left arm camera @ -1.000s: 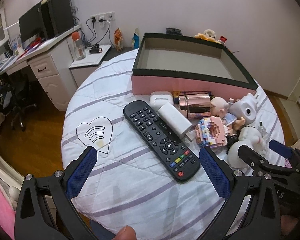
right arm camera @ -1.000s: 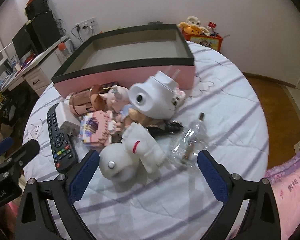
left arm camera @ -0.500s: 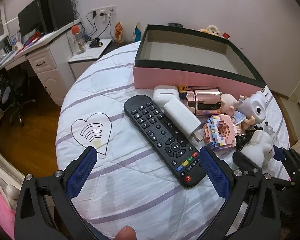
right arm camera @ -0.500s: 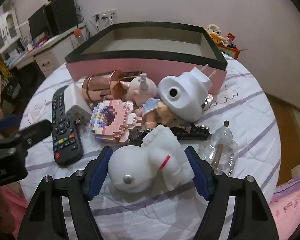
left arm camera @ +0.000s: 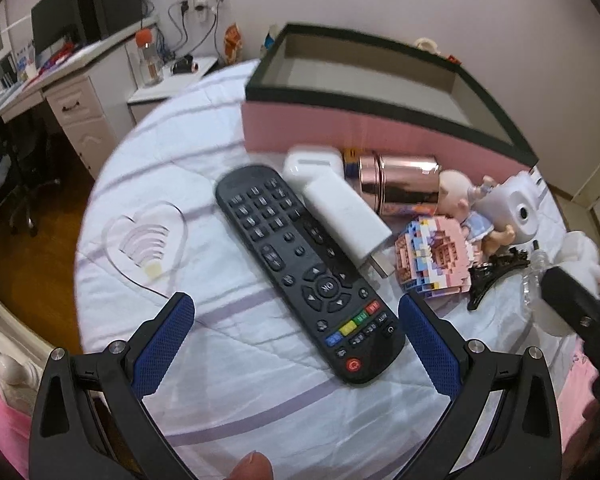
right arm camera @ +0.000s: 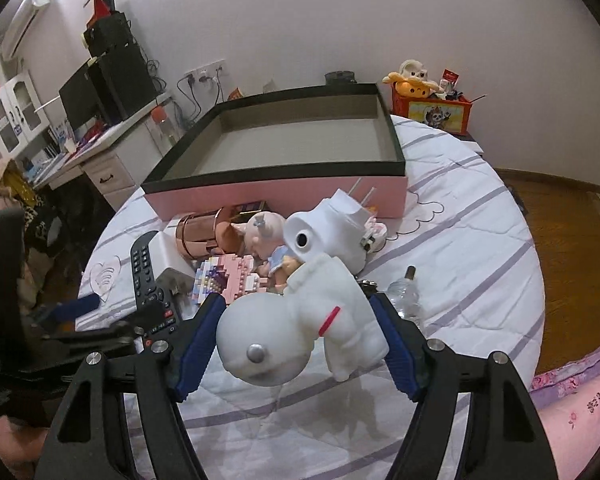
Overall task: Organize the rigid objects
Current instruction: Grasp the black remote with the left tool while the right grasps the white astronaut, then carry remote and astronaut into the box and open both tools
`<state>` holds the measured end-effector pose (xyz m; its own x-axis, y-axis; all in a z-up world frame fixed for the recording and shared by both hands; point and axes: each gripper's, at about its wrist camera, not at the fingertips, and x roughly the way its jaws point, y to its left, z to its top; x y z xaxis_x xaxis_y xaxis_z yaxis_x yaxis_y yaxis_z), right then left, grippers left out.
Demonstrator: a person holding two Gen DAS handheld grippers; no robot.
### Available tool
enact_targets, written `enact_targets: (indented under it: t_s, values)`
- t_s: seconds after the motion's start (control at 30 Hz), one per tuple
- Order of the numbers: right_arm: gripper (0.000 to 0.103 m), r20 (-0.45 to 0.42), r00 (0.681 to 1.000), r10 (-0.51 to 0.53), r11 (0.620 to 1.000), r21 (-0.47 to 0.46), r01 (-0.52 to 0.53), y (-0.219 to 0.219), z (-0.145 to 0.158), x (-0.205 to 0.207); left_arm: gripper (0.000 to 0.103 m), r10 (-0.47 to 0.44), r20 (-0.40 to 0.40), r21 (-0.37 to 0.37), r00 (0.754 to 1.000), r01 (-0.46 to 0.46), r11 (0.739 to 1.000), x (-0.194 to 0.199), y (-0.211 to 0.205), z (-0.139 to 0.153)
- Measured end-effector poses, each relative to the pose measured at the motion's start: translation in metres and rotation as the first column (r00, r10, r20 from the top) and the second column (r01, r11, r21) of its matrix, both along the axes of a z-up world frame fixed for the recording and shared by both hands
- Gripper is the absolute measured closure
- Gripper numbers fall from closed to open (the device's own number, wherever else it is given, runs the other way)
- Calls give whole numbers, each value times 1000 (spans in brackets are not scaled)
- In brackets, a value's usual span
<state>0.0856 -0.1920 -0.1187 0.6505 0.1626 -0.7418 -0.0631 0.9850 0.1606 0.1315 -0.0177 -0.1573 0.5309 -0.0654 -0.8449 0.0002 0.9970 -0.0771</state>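
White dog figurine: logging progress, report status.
Right gripper shut on white dog figurine, lifted off the table. Left gripper open over black remote. Pink box ahead, empty; toy pile between.

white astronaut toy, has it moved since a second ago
Yes. The white astronaut toy has come up off the cloth, held in the right claw; it now overlaps the white camera toy, which sits by the pink box.

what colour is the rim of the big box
Black rim over pink walls; clearest in the right wrist view.
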Motion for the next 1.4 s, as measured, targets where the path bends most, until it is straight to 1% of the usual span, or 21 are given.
enact_targets:
  t_s: [0.1,0.2,0.23,0.27,0.4,0.43,0.5,0.6,0.67,0.77,0.8,0.83,0.9,0.97,1.03,1.13,1.4]
  values:
    - [28,1,1000,0,1000,3,0,0,0,1,0,32,-14,16,999,-31,999,6,-5,-14]
    - [28,2,1000,3,1000,7,-3,-1,0,-1,0,50,12,56,999,-50,997,6,-6,-19]
    - [28,3,1000,5,1000,7,-5,-2,1,-2,0,52,17,42,999,-52,998,5,-2,-20]
    - [28,4,1000,7,1000,9,-7,-2,1,-3,2,55,23,32,998,-56,998,4,1,-19]
    - [28,7,1000,13,1000,15,-13,-4,1,-4,19,72,53,26,996,-73,997,-3,19,-16]
    - [28,5,1000,14,1000,19,-14,-5,1,-4,20,71,59,17,996,-72,997,-3,23,-15]
    - [28,2,1000,16,1000,24,-16,-5,0,-3,19,72,64,19,995,-73,997,0,30,-14]
    - [28,5,1000,20,999,31,-20,-5,0,-3,10,63,64,55,996,-67,996,11,32,-18]
    - [28,5,1000,23,999,31,-23,-3,0,-4,11,48,70,70,996,-53,996,14,30,-19]
    - [29,6,1000,29,999,30,-29,-1,1,-5,23,34,81,64,996,-40,997,11,31,-17]
    - [29,6,1000,28,999,31,-28,-1,1,-5,32,35,86,64,996,-40,997,8,31,-16]
    - [29,6,1000,28,999,31,-28,-1,1,-6,44,30,89,61,996,-36,998,5,32,-15]
    - [29,9,999,31,999,29,-31,1,3,-6,58,19,86,20,996,-21,1000,4,40,-11]
    - [29,13,999,34,999,30,-35,3,5,-7,59,16,74,-30,997,-14,999,4,49,-9]
    - [29,18,999,38,999,31,-39,5,7,-7,59,17,74,-49,997,-13,999,3,55,-5]
    - [29,22,999,43,999,28,-44,7,10,-8,59,20,104,-34,994,-16,999,-1,61,5]
    - [29,40,998,48,998,29,-50,8,22,-2,59,7,176,-33,984,-1,999,-9,67,39]
